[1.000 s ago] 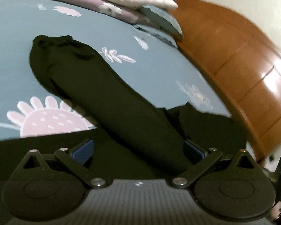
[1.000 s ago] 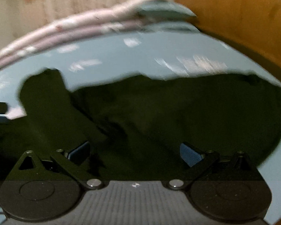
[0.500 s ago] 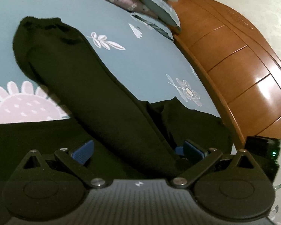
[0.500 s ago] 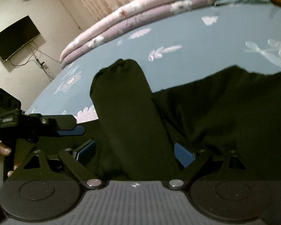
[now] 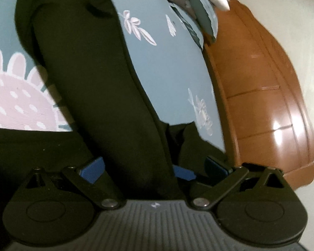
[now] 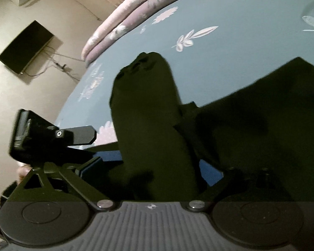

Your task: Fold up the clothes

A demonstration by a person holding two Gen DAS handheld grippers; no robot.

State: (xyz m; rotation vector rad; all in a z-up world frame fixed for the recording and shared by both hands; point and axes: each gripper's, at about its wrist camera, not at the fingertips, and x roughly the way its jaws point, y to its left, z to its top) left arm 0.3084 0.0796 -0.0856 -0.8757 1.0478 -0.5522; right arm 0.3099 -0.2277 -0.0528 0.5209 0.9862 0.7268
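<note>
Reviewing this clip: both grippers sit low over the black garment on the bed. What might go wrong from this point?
1. The sleeve lies between the open pads of the right gripper, whose jaws have just been opening; closing now may pinch only a thin top layer, or the bedsheet too.
2. The left gripper is close beside it, so the two may collide.
3. The black garment is bunched near the sleeve, so a fold may come out crooked.

A blue floral bedsheet (image 5: 173, 67) is covering the bed — a glossy wooden headboard (image 5: 261, 104) is catching light against a pale wall (image 5: 293, 21). A wall-mounted television (image 6: 25, 47) is hanging dark, rolled pink quilts (image 6: 123, 16) lying beyond.
</note>
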